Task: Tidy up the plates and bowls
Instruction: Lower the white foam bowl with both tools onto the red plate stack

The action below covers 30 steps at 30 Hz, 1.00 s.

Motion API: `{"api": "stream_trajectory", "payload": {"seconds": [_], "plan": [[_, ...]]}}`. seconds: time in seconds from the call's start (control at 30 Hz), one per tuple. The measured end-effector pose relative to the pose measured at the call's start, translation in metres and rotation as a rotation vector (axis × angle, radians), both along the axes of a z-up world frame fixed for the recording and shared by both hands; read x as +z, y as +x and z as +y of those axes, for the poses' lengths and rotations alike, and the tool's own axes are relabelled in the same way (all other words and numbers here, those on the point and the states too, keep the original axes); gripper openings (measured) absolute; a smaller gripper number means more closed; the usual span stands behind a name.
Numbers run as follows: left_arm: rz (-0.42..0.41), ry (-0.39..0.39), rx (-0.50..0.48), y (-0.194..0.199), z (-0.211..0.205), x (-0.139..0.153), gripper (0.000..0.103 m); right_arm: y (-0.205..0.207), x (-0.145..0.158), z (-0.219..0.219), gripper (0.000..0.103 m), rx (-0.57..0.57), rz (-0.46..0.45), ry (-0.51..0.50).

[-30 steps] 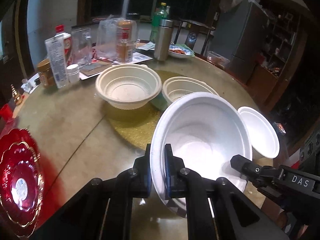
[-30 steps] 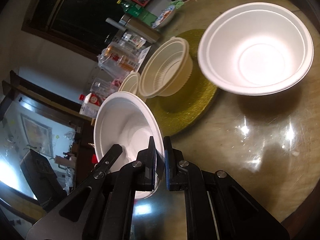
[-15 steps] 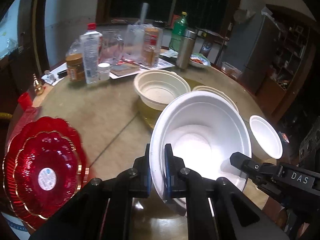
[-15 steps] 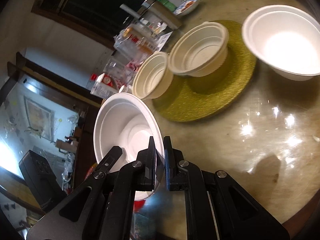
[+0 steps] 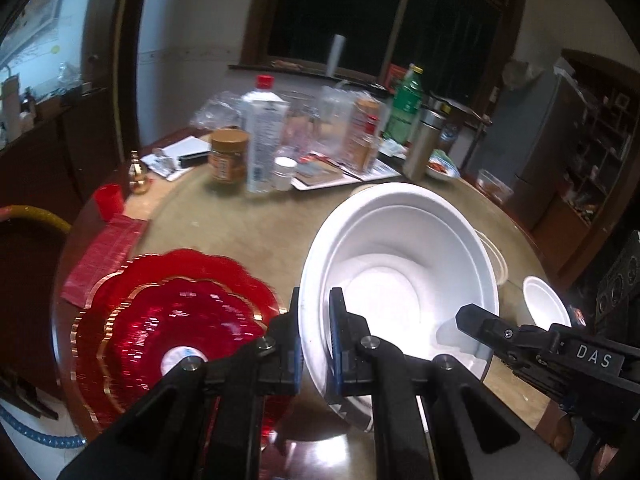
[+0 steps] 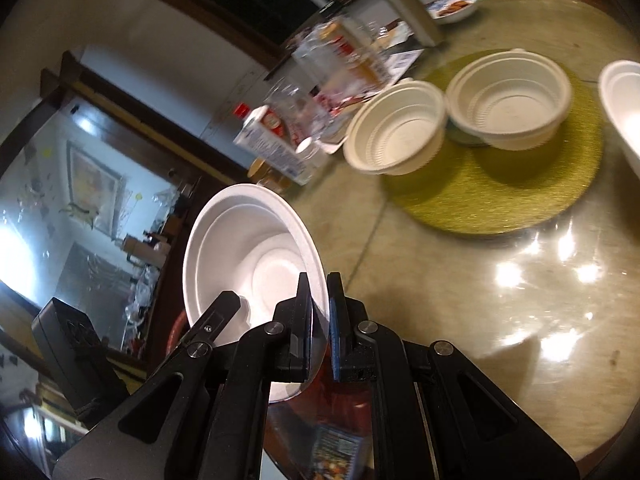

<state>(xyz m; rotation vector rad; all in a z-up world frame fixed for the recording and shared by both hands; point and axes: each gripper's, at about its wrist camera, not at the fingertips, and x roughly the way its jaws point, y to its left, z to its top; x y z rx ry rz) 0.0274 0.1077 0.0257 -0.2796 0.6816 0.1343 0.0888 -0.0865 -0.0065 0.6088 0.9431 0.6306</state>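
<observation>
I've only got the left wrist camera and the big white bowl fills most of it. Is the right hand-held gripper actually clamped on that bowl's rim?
Observer: Yes. In the right wrist view, the right hand-held gripper is shut on the rim of the white bowl, with one pad inside and one outside.
Operator: What's behind the bowl? It blocks my view.
Observer: Two empty bowls side by side: a cream bowl and a second cream bowl.
Operator: Are they on the bare table?
Observer: No. The second cream bowl stands on a round gold-green mat, and the other sits at the mat's edge.
</observation>
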Motion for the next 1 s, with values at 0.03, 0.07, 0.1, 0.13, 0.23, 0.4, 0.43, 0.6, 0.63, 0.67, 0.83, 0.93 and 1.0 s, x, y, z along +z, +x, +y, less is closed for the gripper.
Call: {"api": "stream_trajectory", "payload": {"seconds": [0.03,0.07,0.1,0.13,0.23,0.4,0.43,0.6,0.63,0.67,0.83,0.93,1.0], "plan": [[-0.002,0.001,0.011,-0.002,0.004,0.001,0.009,0.000,0.001,0.006,0.007,0.012,-0.002,-0.001],[-0.002,0.003,0.024,-0.004,0.010,0.001,0.009,0.000,0.002,0.013,0.007,0.025,-0.004,-0.001],[-0.002,0.004,0.036,-0.006,0.015,0.001,0.009,-0.001,0.003,0.020,0.007,0.039,-0.005,-0.002],[-0.002,0.003,0.048,-0.008,0.020,0.001,0.009,0.000,0.004,0.024,0.007,0.048,-0.006,-0.004],[-0.001,0.001,0.085,-0.013,0.036,0.001,0.009,0.000,0.005,0.044,0.007,0.086,-0.009,-0.008],[0.005,-0.006,0.138,-0.025,0.061,-0.002,0.009,0.001,0.004,0.077,0.007,0.146,-0.002,-0.017],[0.010,-0.009,0.147,-0.027,0.065,-0.003,0.009,0.001,0.003,0.082,0.007,0.157,-0.001,-0.021],[0.030,-0.026,0.192,-0.034,0.085,-0.013,0.009,-0.001,-0.002,0.107,0.007,0.202,0.008,-0.040],[0.034,-0.028,0.199,-0.036,0.088,-0.014,0.009,-0.001,-0.003,0.112,0.007,0.208,0.012,-0.043],[0.038,-0.034,0.207,-0.037,0.091,-0.016,0.009,-0.001,-0.005,0.117,0.007,0.215,0.016,-0.046],[0.053,-0.043,0.232,-0.041,0.103,-0.024,0.009,-0.002,-0.014,0.134,0.007,0.243,0.031,-0.056],[0.067,-0.046,0.243,-0.043,0.108,-0.031,0.009,-0.001,-0.021,0.141,0.007,0.259,0.044,-0.058],[0.079,-0.044,0.247,-0.043,0.108,-0.035,0.009,0.000,-0.026,0.143,0.007,0.264,0.049,-0.062]]}}
